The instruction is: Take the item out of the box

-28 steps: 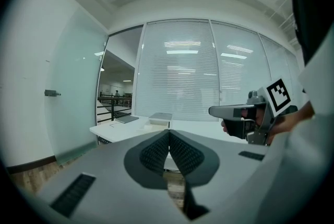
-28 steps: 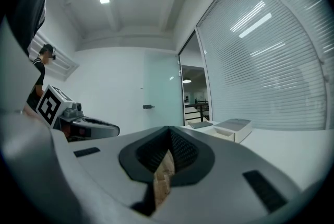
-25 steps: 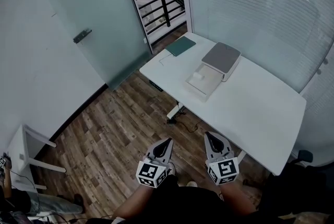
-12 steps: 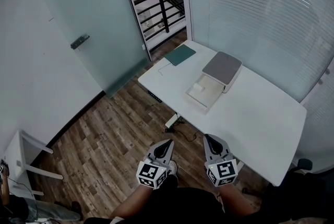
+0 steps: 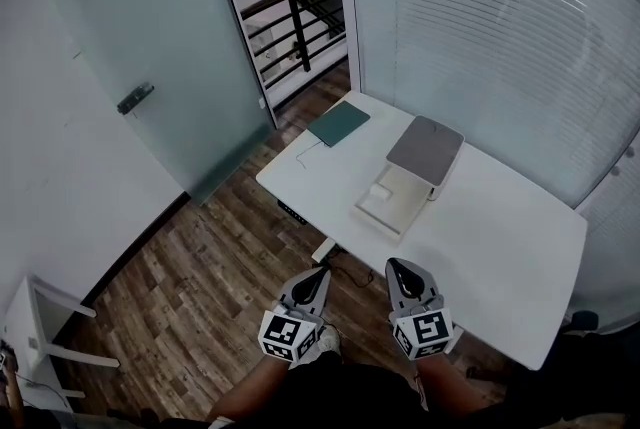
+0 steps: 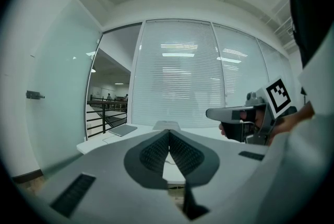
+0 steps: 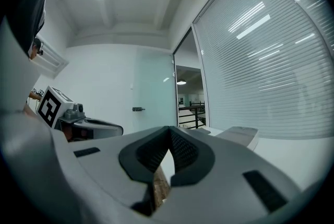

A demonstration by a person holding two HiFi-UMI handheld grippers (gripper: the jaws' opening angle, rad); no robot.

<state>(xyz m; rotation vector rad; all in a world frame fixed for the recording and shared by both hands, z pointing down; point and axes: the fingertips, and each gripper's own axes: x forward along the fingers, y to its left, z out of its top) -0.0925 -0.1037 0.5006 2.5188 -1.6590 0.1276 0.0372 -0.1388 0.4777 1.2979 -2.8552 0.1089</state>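
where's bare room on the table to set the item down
Widest bare patch: the table's near-right half, from the open box to the near corner. A small gap lies between the green folder and the box. The far-left end is crowded: folder, box and its grey lid.

We see a wood-plank floor (image 5: 200, 277), a white table (image 5: 500, 227) set beside a long run of closed white blinds (image 5: 500, 27), a frosted glass door (image 5: 130, 37) in a white wall (image 5: 40, 167) at left, and a black railing (image 5: 297, 32) beyond the doorway.
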